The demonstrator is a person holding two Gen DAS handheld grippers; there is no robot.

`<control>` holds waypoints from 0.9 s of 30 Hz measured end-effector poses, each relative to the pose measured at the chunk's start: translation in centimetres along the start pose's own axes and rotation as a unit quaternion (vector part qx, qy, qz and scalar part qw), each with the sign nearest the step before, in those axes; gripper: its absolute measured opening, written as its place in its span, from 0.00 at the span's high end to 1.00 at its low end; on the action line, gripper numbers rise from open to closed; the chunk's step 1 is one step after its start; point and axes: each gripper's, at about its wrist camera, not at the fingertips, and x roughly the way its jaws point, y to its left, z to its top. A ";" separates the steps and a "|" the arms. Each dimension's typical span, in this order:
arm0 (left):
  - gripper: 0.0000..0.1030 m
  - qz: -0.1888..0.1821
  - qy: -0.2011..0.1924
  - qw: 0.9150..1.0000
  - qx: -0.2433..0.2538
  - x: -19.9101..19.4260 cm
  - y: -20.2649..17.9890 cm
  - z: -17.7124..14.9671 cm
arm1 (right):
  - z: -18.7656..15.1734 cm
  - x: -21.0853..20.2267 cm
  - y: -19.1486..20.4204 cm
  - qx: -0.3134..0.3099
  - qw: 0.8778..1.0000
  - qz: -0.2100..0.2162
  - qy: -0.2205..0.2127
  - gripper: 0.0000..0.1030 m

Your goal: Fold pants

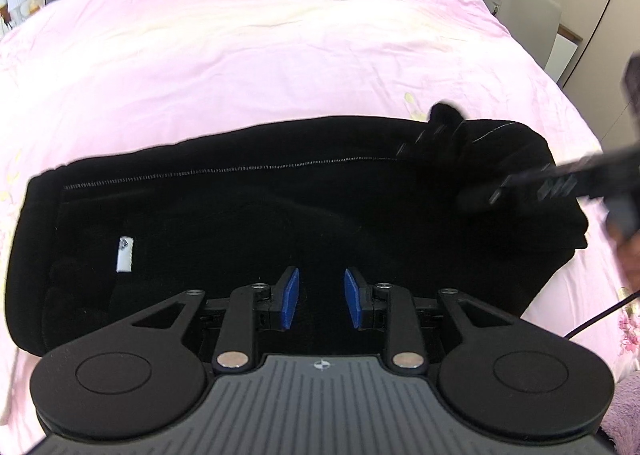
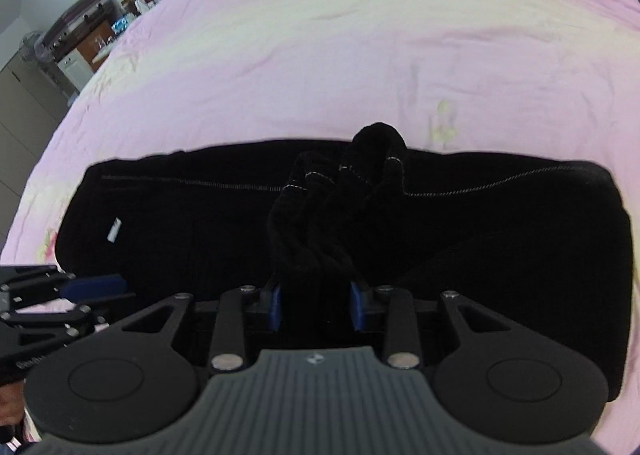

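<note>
pants: black pants (image 2: pixel 460 239) lie folded lengthwise across the pink bed (image 2: pixel 320 35), just ahead of both sets of fingers
right gripper: right gripper (image 2: pixel 318 305) has its fingers clamped on a bunched-up end of the pants, lifted above the rest
left gripper: left gripper (image 1: pixel 322 297) has its fingers apart, nothing between them, hovering over the near edge
step: probably carrying the held end across; blur makes this unsure
tip: keep the cloth taut, land edge on edge, left fingers pin the fold
</note>
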 end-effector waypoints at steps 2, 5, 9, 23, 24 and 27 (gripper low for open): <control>0.69 -0.009 0.002 1.000 -0.002 0.5 -0.4 0.1 | -0.4 1.8 -0.3 -0.003 1.000 -0.003 0.012 0.68; 0.69 -0.026 -0.004 1.000 -0.002 0.6 -0.8 0.6 | -0.8 2.2 -0.2 -0.006 1.000 0.016 0.021 0.52; 0.69 -0.068 -0.020 0.997 -0.017 1.5 -1.7 1.6 | -0.3 -0.3 -0.6 -0.016 0.999 0.031 0.022 0.48; 0.41 -0.087 -0.027 0.995 -0.037 10.6 -8.5 8.0 | -2.4 -7.0 -13.8 0.001 0.990 -0.142 0.009 0.57; 0.41 -0.086 -0.020 0.995 -0.040 11.5 -8.8 8.3 | -2.8 -7.1 -14.8 0.012 0.990 -0.140 0.010 0.57; 0.57 -0.061 -0.011 0.997 -0.041 13.8 -9.7 8.9 | -3.1 -6.8 -16.8 0.030 0.991 -0.133 0.014 0.57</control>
